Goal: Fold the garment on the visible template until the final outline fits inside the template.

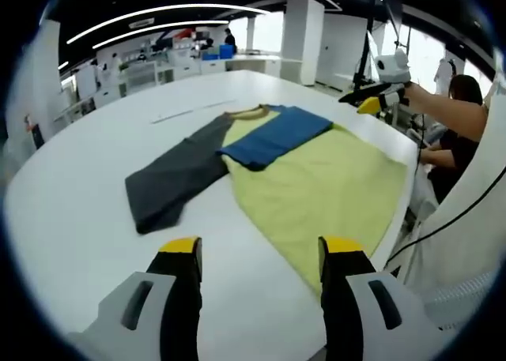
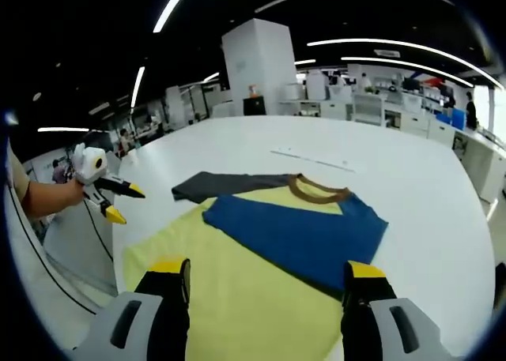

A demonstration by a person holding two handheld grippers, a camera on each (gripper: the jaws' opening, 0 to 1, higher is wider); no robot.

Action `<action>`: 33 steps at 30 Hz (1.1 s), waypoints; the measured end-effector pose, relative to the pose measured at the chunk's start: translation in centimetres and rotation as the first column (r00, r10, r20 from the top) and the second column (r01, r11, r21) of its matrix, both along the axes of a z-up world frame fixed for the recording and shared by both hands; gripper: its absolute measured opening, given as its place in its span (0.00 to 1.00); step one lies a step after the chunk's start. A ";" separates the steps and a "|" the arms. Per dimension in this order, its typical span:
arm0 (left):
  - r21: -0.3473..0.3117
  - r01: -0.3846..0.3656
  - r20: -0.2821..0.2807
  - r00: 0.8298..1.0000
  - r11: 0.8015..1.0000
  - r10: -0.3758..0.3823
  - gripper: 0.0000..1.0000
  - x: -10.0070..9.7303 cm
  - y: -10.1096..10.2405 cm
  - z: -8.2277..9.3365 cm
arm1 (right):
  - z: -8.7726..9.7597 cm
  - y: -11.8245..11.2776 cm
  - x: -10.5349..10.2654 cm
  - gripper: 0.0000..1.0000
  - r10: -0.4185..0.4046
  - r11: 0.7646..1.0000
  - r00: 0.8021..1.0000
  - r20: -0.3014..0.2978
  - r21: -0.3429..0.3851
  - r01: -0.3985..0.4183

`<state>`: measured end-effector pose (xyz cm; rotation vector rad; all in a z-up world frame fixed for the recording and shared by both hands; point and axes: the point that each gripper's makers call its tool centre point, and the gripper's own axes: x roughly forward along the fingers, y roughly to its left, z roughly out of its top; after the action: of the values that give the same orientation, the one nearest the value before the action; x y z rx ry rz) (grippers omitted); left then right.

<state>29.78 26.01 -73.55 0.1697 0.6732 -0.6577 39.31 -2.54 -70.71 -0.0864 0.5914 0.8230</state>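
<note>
Garment [image 2: 261, 250] = T-shirt, lies flat on white table [image 1: 71, 219], yellow body, brown collar [image 2: 319, 189] at far end in right gripper view. Blue sleeve [image 2: 296, 236] already folded in across the chest; grey sleeve [image 1: 175, 178] spread outward on the other side, not yet folded. Judgement: one side done, grey side next, then prob. lengthwise folds to shrink the outline. Can't make out a template outline under the shirt; a thin pale strip [image 1: 194, 111] lies on the table beyond the collar.

Left gripper [image 1: 259, 258]: jaws apart, empty, hovering over bare table near the shirt's hem edge, w/ grey sleeve just ahead and left. Well placed to reach that sleeve.

Right gripper [image 2: 266, 278]: jaws apart, holding nothing, raised above the yellow body near the blue sleeve. Neither touches cloth. Both held up and back, likely so the whole shirt stays in sight while the next grasp is picked.

Each gripper shows in the other's view, off the table edge, held in a hand [image 2: 65, 192].
</note>
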 end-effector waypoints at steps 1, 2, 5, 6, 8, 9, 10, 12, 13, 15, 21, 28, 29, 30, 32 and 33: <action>0.003 -0.005 -0.001 1.000 1.000 0.005 0.56 0.1 0.2 -0.1 | 0.1 0.0 -0.2 0.77 0.002 1.000 1.000 0.003 0.000 -0.002; 0.004 -0.009 -0.001 1.000 1.000 0.009 0.56 0.2 0.3 -0.1 | 0.1 -0.1 -0.4 0.77 0.002 1.000 1.000 0.003 -0.001 -0.002; 0.000 -0.023 -0.001 1.000 1.000 0.023 0.56 0.7 0.7 0.0 | 0.1 -0.2 -0.9 0.78 0.007 1.000 1.000 0.005 -0.002 -0.007; 0.002 -0.027 0.001 1.000 1.000 0.027 0.56 0.8 0.8 0.0 | 0.1 -0.2 -1.2 0.77 0.009 1.000 1.000 0.004 -0.004 -0.009; 0.006 -0.035 0.002 0.999 0.999 0.035 0.56 1.1 1.0 0.0 | 0.0 -0.4 -1.6 0.78 0.010 1.000 1.000 0.004 -0.006 -0.010; 0.009 -0.037 0.003 0.999 0.999 0.037 0.56 1.1 1.1 0.0 | -0.1 -0.5 -1.7 0.78 0.010 1.000 1.000 0.005 -0.009 -0.010; 0.011 -0.036 0.003 0.999 0.999 0.036 0.56 1.3 1.1 -0.1 | -0.2 -0.6 -1.9 0.77 0.010 1.000 1.000 0.004 -0.011 -0.010; 0.015 -0.038 0.001 0.999 0.999 0.038 0.56 1.4 1.2 -0.2 | -0.3 -0.9 -2.3 0.78 0.008 1.000 1.000 -0.001 -0.009 -0.008; 0.018 -0.039 0.000 0.999 0.999 0.039 0.56 1.5 1.3 -0.3 | -0.3 -1.0 -2.4 0.78 0.006 1.000 1.000 -0.001 -0.009 -0.006; 0.023 -0.042 -0.003 0.999 0.999 0.042 0.56 1.7 1.4 -0.5 | -0.4 -1.4 -2.8 0.78 0.004 1.000 1.000 -0.004 -0.011 -0.004; 0.035 -0.049 -0.008 0.999 0.998 0.049 0.56 2.0 1.7 -0.8 | -0.7 -2.2 -3.9 0.77 -0.004 1.000 1.000 -0.015 -0.015 0.004; 0.050 -0.070 0.003 0.998 0.996 0.070 0.56 2.8 2.5 -1.0 | -0.4 -2.8 -4.5 0.78 -0.015 1.000 1.000 -0.014 -0.009 0.015; 0.057 -0.078 0.008 0.997 0.995 0.077 0.56 3.1 2.8 -1.0 | -0.4 -2.8 -4.6 0.78 -0.016 1.000 1.000 -0.014 -0.007 0.016; 0.055 -0.082 0.006 0.997 0.995 0.082 0.56 3.2 2.9 -1.1 | -0.3 -2.9 -4.7 0.78 -0.016 1.000 1.000 -0.013 -0.007 0.016; 0.054 -0.095 0.005 0.996 0.994 0.094 0.56 3.5 3.2 -1.2 | -0.3 -3.0 -4.9 0.78 -0.017 1.000 1.000 -0.011 -0.008 0.017; 0.057 -0.097 0.006 0.995 0.994 0.097 0.56 3.6 3.3 -1.2 | -0.4 -3.1 -4.9 0.78 -0.017 1.000 1.000 -0.013 -0.008 0.017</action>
<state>33.33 29.33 -74.74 0.1894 0.6936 -0.5452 34.39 -5.61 -71.09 -0.0830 0.6070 0.8050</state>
